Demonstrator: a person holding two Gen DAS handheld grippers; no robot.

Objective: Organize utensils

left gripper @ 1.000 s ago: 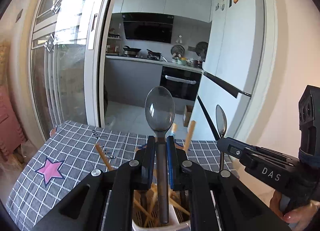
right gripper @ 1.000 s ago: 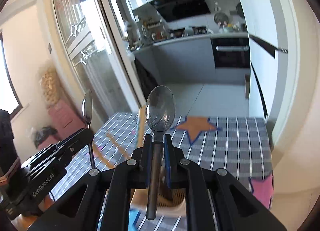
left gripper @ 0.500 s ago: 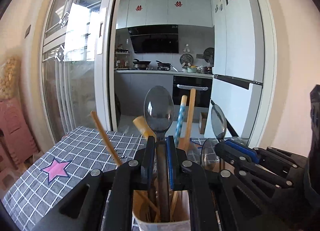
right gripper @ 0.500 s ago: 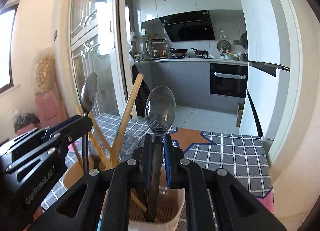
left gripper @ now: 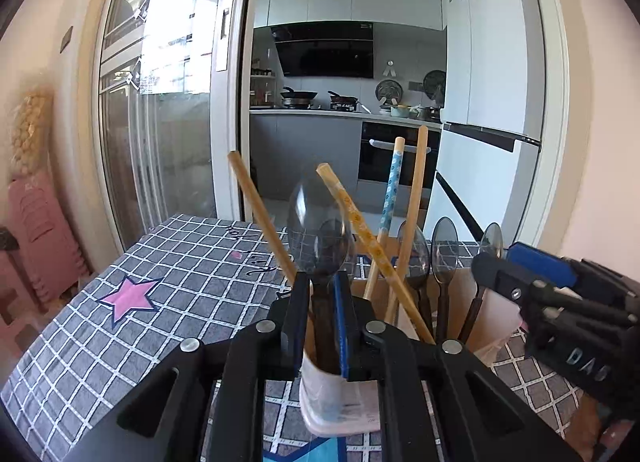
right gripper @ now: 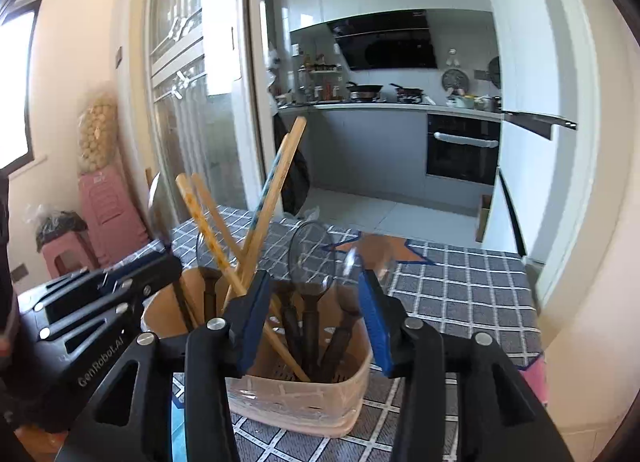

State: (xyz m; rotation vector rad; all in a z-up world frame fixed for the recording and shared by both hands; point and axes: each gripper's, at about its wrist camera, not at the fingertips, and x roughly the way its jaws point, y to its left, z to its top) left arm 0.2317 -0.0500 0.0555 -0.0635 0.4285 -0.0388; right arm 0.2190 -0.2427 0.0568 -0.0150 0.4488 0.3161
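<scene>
Both fingers (left gripper: 320,294) (right gripper: 316,294) opening, spoons (left gripper: 320,242) (blurred) loose inside utensil holder (right gripper: 320,390).

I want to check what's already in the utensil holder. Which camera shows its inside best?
The right wrist view: it looks down into the beige utensil holder, showing its slotted floor and the spoon handles and chopsticks standing in it. In the left wrist view the left gripper hides most of the holder.

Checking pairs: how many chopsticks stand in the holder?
4, in the holder: left plain one, yellow patterned one mid, blue one and right plain one behind. More could be hidden.
</scene>
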